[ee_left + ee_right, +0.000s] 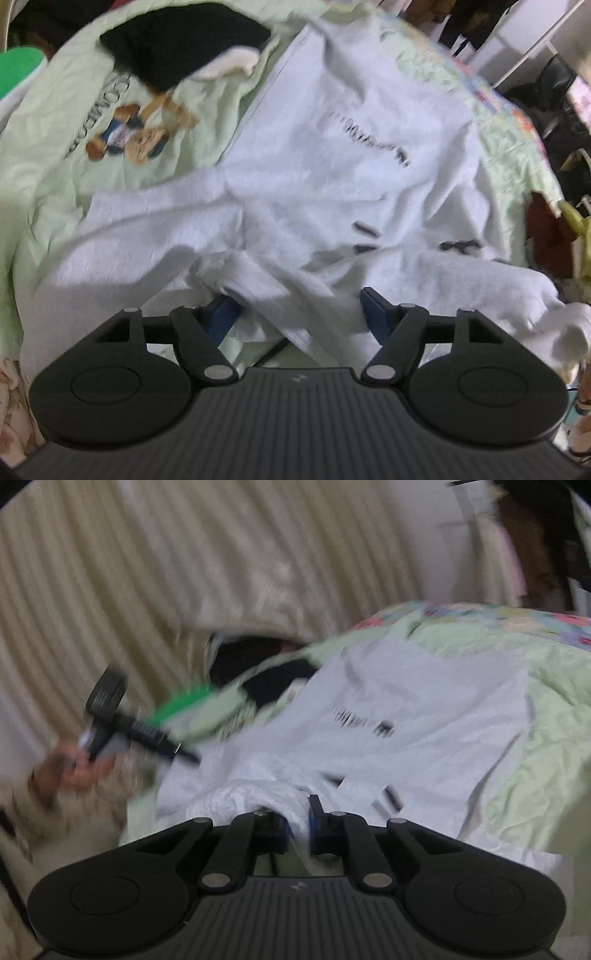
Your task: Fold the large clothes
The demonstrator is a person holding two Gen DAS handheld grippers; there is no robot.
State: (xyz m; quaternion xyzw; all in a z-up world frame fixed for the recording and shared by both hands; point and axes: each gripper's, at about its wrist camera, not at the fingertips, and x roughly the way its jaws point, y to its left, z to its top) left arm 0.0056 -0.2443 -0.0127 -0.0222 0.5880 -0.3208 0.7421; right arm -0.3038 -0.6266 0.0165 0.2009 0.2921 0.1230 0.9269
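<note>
Our right gripper [298,825] pinches the white shirt [406,738] hem — our left gripper [301,308], spread, straddles a fold.

White sweatshirt [332,155], dark blurred lettering on chest. Pale green bedsheet [48,122], cartoon figure print [136,129] in brown, blue, tan, plus grey letters. Black garment [177,44] with cream lining. Multicolour floral quilt edge [517,618]. Cream pleated curtain [129,572]. Gripper bodies black, fingertips [373,306] blue.
</note>
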